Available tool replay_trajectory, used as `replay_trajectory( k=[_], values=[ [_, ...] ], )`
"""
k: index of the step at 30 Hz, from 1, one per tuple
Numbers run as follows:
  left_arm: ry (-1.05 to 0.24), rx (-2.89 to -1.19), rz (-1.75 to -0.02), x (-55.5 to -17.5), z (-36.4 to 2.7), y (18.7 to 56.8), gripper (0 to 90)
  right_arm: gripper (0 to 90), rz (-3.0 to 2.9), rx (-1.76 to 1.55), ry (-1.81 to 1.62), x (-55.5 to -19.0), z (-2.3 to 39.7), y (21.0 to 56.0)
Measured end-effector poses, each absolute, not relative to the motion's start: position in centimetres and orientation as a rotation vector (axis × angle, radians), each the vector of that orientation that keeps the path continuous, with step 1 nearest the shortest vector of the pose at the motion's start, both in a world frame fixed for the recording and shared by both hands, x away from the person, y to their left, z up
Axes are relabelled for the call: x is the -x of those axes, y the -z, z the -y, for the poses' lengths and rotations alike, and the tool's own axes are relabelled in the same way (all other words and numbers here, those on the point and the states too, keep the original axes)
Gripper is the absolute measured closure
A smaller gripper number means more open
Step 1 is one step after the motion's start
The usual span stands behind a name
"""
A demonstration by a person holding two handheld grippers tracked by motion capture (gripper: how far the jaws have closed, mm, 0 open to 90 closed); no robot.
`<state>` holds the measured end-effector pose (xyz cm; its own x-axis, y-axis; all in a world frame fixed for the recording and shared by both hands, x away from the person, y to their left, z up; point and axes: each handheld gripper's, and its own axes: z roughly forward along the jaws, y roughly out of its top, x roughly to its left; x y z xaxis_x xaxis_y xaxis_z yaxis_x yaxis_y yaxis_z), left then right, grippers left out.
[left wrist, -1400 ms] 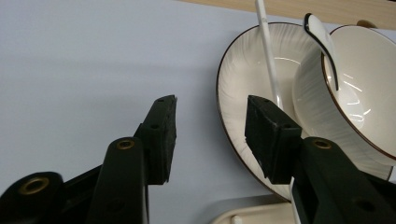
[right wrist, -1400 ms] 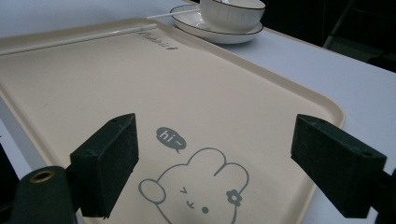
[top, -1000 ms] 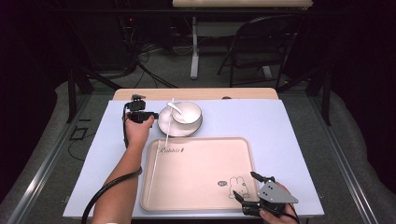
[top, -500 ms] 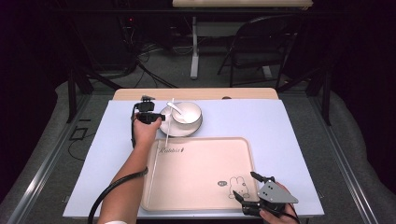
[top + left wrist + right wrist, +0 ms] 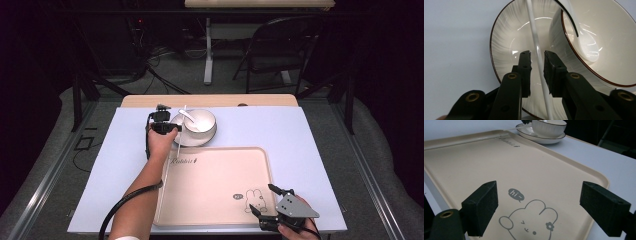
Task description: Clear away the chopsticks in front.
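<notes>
Closing left gripper (image 5: 537, 58) jaws flanked white chopstick (image 5: 536, 50) over saucer (image 5: 506, 37), narrow gaps visible | high view hid those gaps | right gripper (image 5: 539, 202) gaped empty above tray (image 5: 474, 160)

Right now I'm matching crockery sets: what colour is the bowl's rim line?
Dark brown on the white bowl, clearest in the left gripper view.
</notes>
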<state>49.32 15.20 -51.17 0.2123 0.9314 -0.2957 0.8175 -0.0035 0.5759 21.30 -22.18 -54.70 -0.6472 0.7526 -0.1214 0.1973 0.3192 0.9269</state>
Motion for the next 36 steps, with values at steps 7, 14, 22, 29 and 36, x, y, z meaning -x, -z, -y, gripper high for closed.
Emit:
replay_trajectory(
  k=[7, 14, 22, 29, 36],
  values=[
    [-0.218, -1.849, -1.628, -49.4, -14.8, 51.5, 75.3, 14.4, -2.039, -0.838, -1.322, -21.3, 22.2, 54.7],
    [-0.210, -1.856, -1.648, -49.6, -14.6, 51.9, 76.4, 14.4, -2.039, -0.838, -1.323, -21.3, 22.2, 54.7],
    [-0.198, -1.871, -1.660, -49.9, -14.2, 52.2, 76.6, 14.4, -2.039, -0.837, -1.325, -21.3, 22.2, 54.7],
    [-0.183, -1.876, -1.672, -50.1, -13.9, 52.8, 77.6, 14.4, -2.040, -0.836, -1.326, -21.3, 22.2, 54.7],
    [-0.142, -1.838, -1.705, -50.3, -14.3, 53.3, 82.2, 14.4, -2.041, -0.836, -1.326, -21.3, 22.2, 54.7]
  ],
)
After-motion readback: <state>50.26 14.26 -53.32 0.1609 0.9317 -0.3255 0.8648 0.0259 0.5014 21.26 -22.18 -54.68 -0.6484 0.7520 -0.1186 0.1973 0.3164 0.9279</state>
